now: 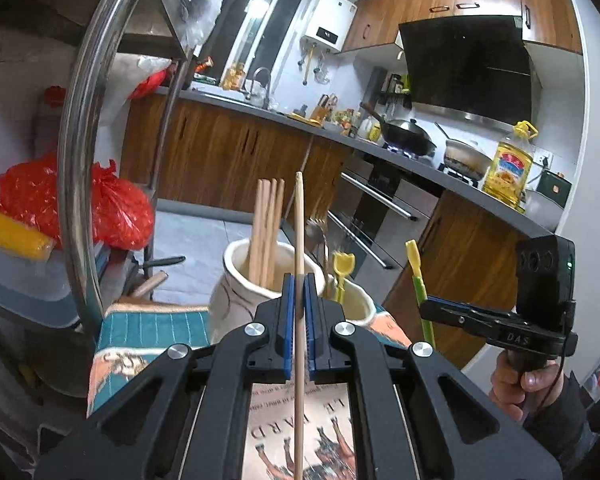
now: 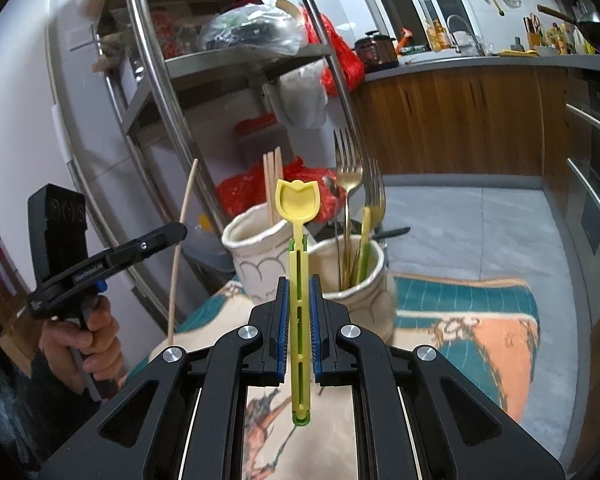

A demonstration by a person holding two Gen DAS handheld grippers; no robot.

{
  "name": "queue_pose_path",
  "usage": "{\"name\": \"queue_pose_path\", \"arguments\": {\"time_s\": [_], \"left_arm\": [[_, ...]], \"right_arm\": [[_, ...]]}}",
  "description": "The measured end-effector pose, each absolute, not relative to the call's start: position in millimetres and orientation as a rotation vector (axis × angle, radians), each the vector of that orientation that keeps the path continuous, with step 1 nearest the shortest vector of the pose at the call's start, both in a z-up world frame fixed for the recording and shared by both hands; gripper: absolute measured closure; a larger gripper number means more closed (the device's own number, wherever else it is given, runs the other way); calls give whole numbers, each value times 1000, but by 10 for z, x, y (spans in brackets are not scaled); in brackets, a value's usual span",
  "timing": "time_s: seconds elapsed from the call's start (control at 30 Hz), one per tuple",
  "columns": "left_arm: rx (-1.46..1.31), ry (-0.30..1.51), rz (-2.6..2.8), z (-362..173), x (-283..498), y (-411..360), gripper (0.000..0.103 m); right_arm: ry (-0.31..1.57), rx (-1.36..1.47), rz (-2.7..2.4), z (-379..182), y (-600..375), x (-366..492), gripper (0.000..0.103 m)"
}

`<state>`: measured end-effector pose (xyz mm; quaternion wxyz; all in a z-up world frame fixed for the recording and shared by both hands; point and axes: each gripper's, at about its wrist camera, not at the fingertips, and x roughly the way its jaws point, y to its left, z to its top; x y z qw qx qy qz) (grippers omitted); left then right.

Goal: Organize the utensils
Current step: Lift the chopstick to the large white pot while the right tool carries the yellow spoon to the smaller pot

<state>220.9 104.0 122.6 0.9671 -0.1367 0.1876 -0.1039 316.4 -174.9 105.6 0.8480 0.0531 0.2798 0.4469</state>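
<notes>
The left gripper (image 1: 299,300) had its jaws clamped on a single wooden chopstick (image 1: 299,240), the right gripper (image 2: 299,304) on a yellow tulip-shaped spoon (image 2: 298,216); both stood upright before two ceramic holders (image 2: 256,252) on the desk (image 2: 480,320).

right tool (image 2: 299,280) clamping yellow spoon (image 2: 298,204), two jars (image 2: 356,280) behind

A home kitchen: wooden cabinets (image 1: 236,152), black range hood (image 1: 466,60), wok (image 1: 408,136) on a lit burner, sink faucet (image 1: 260,80), oil bottle (image 1: 508,168)
</notes>
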Motion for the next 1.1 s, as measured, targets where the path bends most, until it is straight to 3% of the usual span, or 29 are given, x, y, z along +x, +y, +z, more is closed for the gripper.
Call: {"name": "queue_pose_path", "arguments": {"time_s": [0.67,1.1], "left_arm": [[-254,269,-169,1542,2425,1095,98],[-298,68,-176,1878,2525,1138,98]], "right_arm": [[515,175,953,1171,-1676,3341,93],[421,287,937,1278,-1596,3522,93]]}}
